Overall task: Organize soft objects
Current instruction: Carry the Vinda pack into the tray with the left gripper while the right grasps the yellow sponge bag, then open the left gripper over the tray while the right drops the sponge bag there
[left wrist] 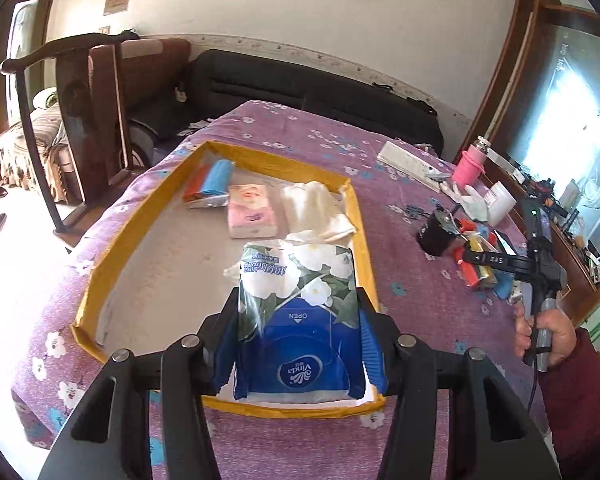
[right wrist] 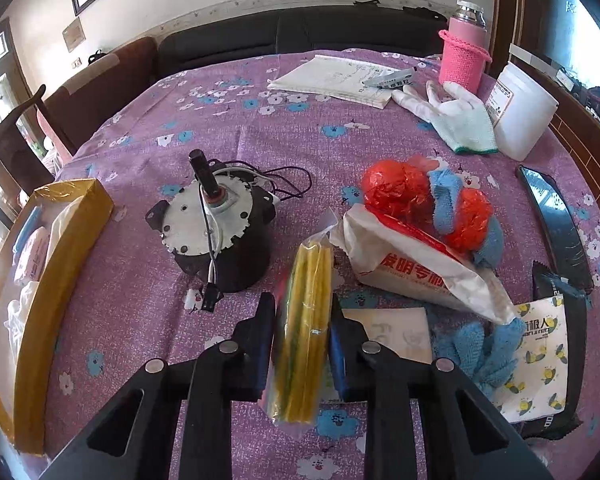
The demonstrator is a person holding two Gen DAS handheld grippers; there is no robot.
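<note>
My left gripper (left wrist: 298,312) is shut on a blue and white Vinda tissue pack (left wrist: 300,320) and holds it over the near right corner of the yellow-rimmed tray (left wrist: 140,216). In the tray lie a pink tissue pack (left wrist: 252,210), a white cloth (left wrist: 316,208) and a blue and orange packet (left wrist: 210,178). My right gripper (right wrist: 302,332) is shut on a clear bag of yellow sticks (right wrist: 304,332) just above the purple flowered tablecloth (right wrist: 240,128). The right gripper also shows in the left wrist view (left wrist: 484,260), held by a hand.
A black motor with wires (right wrist: 216,224) stands left of the yellow bag. A white paper bag (right wrist: 416,268), red plastic bags (right wrist: 396,188), blue cloths (right wrist: 488,348), a white glove (right wrist: 456,116), a white jar (right wrist: 520,116), a pink bottle (right wrist: 462,52) and a notebook (right wrist: 336,76) lie right and behind.
</note>
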